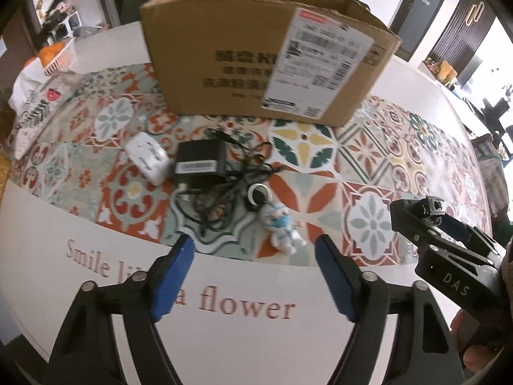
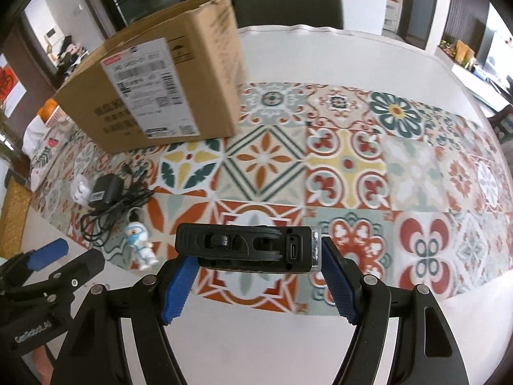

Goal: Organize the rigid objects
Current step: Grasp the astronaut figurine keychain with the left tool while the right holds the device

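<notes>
**Carry phase: device in my right gripper, box ahead**

My right gripper (image 2: 258,264) is clamped on a black device (image 2: 247,245) with a charging port, held above the counter (image 2: 320,337). The cardboard box (image 2: 154,86) stands at my 11 o'clock — the likely destination. My left gripper (image 1: 255,253) hangs with jaws apart, empty; the figurine (image 1: 283,227) lies just beyond it at 12 o'clock, the black adapter (image 1: 200,160) and white plug (image 1: 149,160) toward 11. Next — probably lift the device over the box rim and release.

A patterned tile-print tablecloth (image 2: 346,160) is spread across the frame's middle, with lettering printed on its white border at the bottom. A dark chair (image 2: 288,4) is seen at the top centre. A pink basket (image 1: 59,56) is seen upper left.
</notes>
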`<state>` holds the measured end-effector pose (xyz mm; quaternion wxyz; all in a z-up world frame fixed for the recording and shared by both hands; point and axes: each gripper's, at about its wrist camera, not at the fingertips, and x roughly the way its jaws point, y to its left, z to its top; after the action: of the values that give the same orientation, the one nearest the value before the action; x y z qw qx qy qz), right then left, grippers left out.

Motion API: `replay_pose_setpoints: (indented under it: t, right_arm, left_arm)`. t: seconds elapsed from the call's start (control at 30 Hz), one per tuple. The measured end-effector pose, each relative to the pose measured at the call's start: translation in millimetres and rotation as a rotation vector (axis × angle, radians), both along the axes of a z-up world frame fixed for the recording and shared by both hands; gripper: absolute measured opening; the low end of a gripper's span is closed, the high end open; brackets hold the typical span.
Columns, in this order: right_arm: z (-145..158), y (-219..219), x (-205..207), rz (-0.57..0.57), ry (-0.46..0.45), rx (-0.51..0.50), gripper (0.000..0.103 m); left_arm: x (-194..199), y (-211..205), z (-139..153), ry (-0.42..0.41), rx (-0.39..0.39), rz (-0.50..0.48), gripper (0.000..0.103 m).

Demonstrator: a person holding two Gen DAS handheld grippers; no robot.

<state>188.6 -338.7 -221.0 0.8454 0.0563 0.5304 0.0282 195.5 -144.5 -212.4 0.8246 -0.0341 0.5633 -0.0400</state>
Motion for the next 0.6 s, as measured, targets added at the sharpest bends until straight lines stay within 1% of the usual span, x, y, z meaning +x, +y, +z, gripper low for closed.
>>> replay_pose_setpoints:
  t: [0.1, 0.23, 0.33, 0.43, 0.5, 0.6]
  right_arm:
    - [-2.3, -8.0, -1.7, -0.018, 0.0, 0.012, 0.073]
    - [-9.7, -13.9, -3.8, -0.035, 0.008, 0.006, 0.073]
    - [-15.5, -16.4, -3.4, -0.041, 0.016, 0.003, 0.073]
    - [-17.9, -18.7, -1.7, -0.047, 0.016, 0.013, 0.073]
    - [-19.2, -18.6, 0.5, -0.049, 0.014, 0.016, 0.073]
    - [-21.3, -17.1, 5.2, -0.054, 0.011, 0.026, 0.073]
  left_arm:
    - [1.0, -8.4, -4.5, -0.002, -0.017, -0.021, 0.074]
    - [7.6, -18.9, -14.8, 0.006, 0.001, -0.055, 0.064]
    - [13.0, -23.4, -22.2, 0.018, -0.004, -0.057, 0.056]
    - [17.7, -26.6, -27.7, 0.02, -0.008, -0.053, 0.054]
    - [21.3, -27.7, -31.8, 0.027, -0.007, -0.049, 0.05]
    - [26.9, -27.4, -37.9, 0.039, -0.021, -0.029, 0.049]
